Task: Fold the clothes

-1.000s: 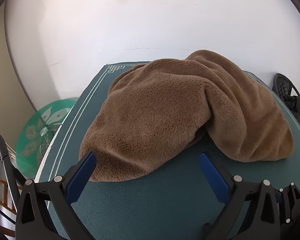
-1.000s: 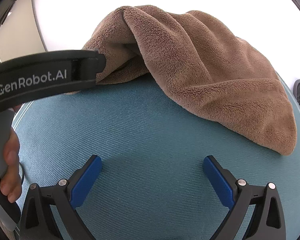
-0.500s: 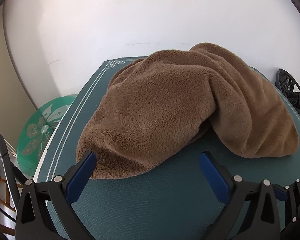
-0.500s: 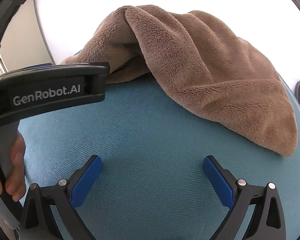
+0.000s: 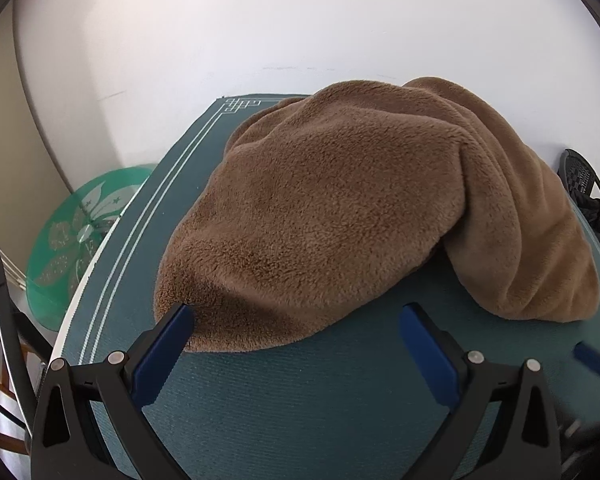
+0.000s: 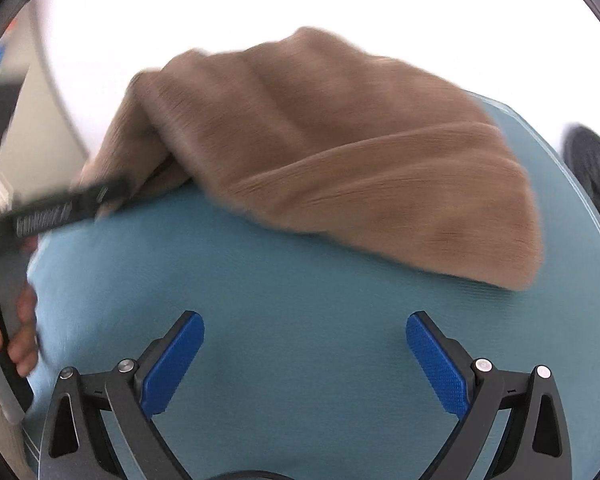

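The brown fleece (image 5: 360, 216) lay heaped on the teal mat (image 5: 300, 400), bunched toward the mat's far end by the white wall (image 5: 260, 20). My left gripper (image 5: 296, 332) stood wide, nothing between its blue pads; the left pad (image 5: 164, 356) sat right at the fleece's near hem, touching or just short of it, I could not tell which, while the other pad hung over bare mat. A green glass disc (image 5: 80, 236) leaned off the mat's left edge, and a black mesh chair (image 5: 584, 184) showed past the fleece's right side.

From my right gripper (image 6: 304, 344), also spread wide and empty, the fleece (image 6: 340, 152) was blurred, lying beyond the pads with open mat (image 6: 300, 280) between. My left hand (image 6: 16, 336) gripped its tool's handle (image 6: 8, 280) at the mat's left edge, and the lettered black bar (image 6: 60, 208) on that tool reached toward the fleece's left corner.
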The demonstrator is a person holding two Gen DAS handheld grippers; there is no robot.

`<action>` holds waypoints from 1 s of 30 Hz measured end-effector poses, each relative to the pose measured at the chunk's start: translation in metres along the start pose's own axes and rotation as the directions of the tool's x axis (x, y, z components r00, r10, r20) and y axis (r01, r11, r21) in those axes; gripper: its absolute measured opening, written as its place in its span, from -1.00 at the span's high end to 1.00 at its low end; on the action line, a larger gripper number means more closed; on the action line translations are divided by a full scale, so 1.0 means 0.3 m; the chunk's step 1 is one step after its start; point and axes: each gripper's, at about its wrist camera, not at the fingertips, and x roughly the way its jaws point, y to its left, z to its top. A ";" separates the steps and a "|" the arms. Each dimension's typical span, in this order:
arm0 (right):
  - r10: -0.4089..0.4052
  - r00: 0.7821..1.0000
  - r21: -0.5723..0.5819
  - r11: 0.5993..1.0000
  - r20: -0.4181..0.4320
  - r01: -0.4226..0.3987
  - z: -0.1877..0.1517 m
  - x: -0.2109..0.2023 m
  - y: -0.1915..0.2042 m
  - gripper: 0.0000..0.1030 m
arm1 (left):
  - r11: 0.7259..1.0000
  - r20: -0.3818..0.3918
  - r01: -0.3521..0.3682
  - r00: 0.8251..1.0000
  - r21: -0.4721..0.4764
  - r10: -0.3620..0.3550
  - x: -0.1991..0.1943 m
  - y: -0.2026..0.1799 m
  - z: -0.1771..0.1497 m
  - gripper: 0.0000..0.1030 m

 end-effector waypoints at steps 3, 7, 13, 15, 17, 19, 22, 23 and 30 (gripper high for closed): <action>0.012 0.999 0.089 0.996 0.032 -0.015 0.056 -0.013 -0.129 -1.00 | 1.000 -0.006 -0.005 1.000 0.000 0.005 0.012 -0.004 0.011 -1.00; -0.017 0.998 0.134 0.991 0.067 0.007 0.115 0.014 -0.250 -1.00 | 1.000 -0.007 -0.012 1.000 -0.002 0.012 0.022 -0.010 0.018 -1.00; -0.089 0.988 0.162 0.984 0.125 0.068 0.171 0.086 -0.405 -1.00 | 1.000 -0.017 -0.016 1.000 -0.004 0.016 0.031 -0.017 0.014 -1.00; -0.113 0.983 0.172 0.981 0.143 0.088 0.190 0.110 -0.457 -1.00 | 1.000 -0.016 -0.017 1.000 0.004 0.017 0.031 -0.014 0.013 -1.00; -0.134 0.978 0.177 0.979 0.158 0.105 0.230 0.172 -0.480 -1.00 | 1.000 -0.018 -0.022 1.000 0.004 0.023 0.037 -0.019 0.015 -1.00; -0.119 0.979 0.181 0.980 0.165 0.088 0.275 0.199 -0.444 -1.00 | 1.000 -0.023 -0.025 0.999 0.002 0.025 0.042 -0.021 0.015 -1.00; -0.063 0.984 0.167 0.985 0.168 0.034 0.360 0.231 -0.417 -1.00 | 1.000 -0.027 -0.027 0.999 -0.001 0.027 0.042 -0.027 0.014 -1.00; -0.040 0.985 0.156 0.988 0.168 0.014 0.393 0.258 -0.396 -1.00 | 1.000 -0.027 -0.027 0.999 -0.002 0.027 0.042 -0.029 0.015 -1.00; 0.170 0.977 0.155 0.970 0.125 -0.188 0.609 0.475 -0.405 -1.00 | 0.999 -0.026 -0.030 0.999 -0.029 0.029 0.044 -0.023 0.025 -1.00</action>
